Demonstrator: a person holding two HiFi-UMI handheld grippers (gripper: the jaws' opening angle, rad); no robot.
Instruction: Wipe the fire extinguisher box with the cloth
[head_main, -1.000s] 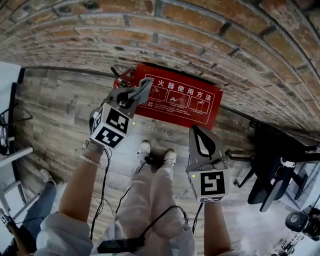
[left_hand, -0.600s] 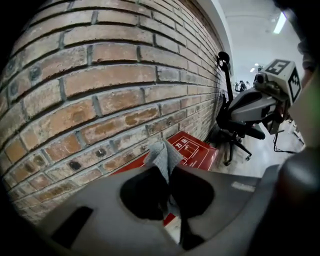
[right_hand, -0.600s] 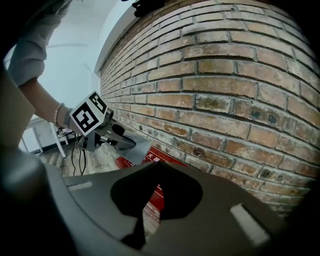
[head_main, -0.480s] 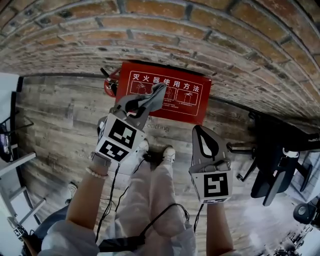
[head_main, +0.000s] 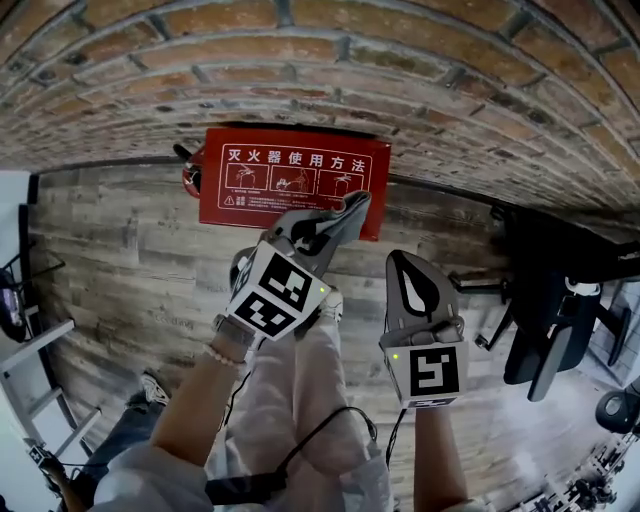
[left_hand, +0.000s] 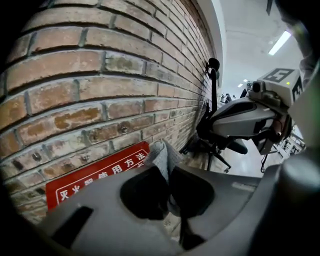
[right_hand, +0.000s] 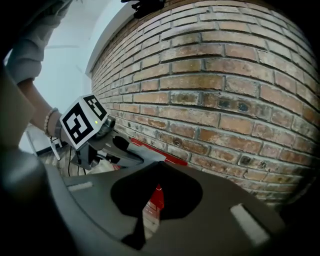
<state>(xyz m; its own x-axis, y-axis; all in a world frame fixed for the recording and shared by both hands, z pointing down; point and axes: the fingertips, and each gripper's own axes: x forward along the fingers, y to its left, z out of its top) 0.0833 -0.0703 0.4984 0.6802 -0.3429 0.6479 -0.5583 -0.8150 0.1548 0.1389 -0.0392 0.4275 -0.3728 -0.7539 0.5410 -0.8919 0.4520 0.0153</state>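
Head view: the red fire extinguisher box (head_main: 290, 180) stands on the wooden floor (head_main: 120, 260) against the brick wall (head_main: 420, 70), with white characters on its face. The left claw (head_main: 338, 220) is clamped on a grey cloth (head_main: 354, 206), whose free end sits at the box's right edge; contact cannot be told. In the left gripper view the cloth (left_hand: 161, 161) is pinched between the jaws, with the box (left_hand: 95, 176) behind it. The right claw (head_main: 401, 262) hangs apart over the floor, its 2 jaws pressed together on nothing. A black office chair (head_main: 555, 300) stands at the right.
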